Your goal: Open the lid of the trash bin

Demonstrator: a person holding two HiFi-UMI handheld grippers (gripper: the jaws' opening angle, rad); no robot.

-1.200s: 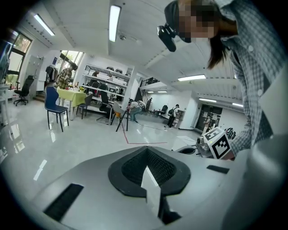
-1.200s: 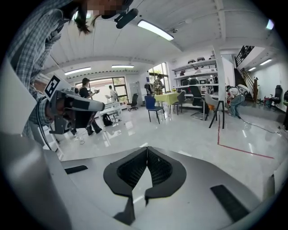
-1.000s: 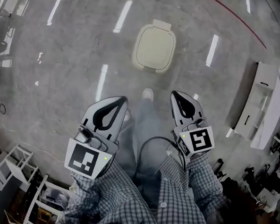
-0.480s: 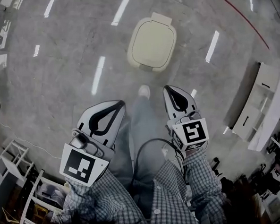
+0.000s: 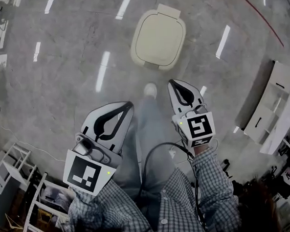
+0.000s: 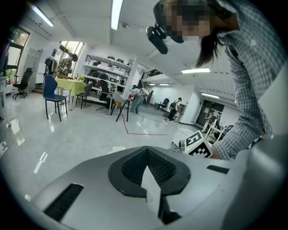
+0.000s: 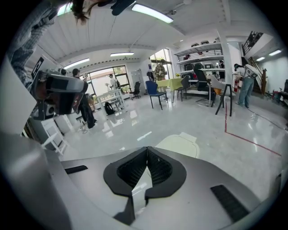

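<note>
The cream trash bin stands on the grey floor ahead of me with its lid down. In the right gripper view the trash bin shows just beyond the jaw tips. My right gripper is held out below the bin, apart from it, shut with nothing between its jaws. My left gripper hangs lower and to the left, farther from the bin, also shut and empty. Both pairs of black pads meet at the tips in the gripper views, as on the left gripper and the right gripper.
A shoe of the person points toward the bin. A white cabinet lies at the right, white racks at the lower left. A red floor line runs past the bin at the upper right. Chairs and tables stand far off.
The person has stepped toward the bin, which now looks nearer and larger. The right gripper has advanced up toward it; the left gripper has stayed about level. Both remain shut.
</note>
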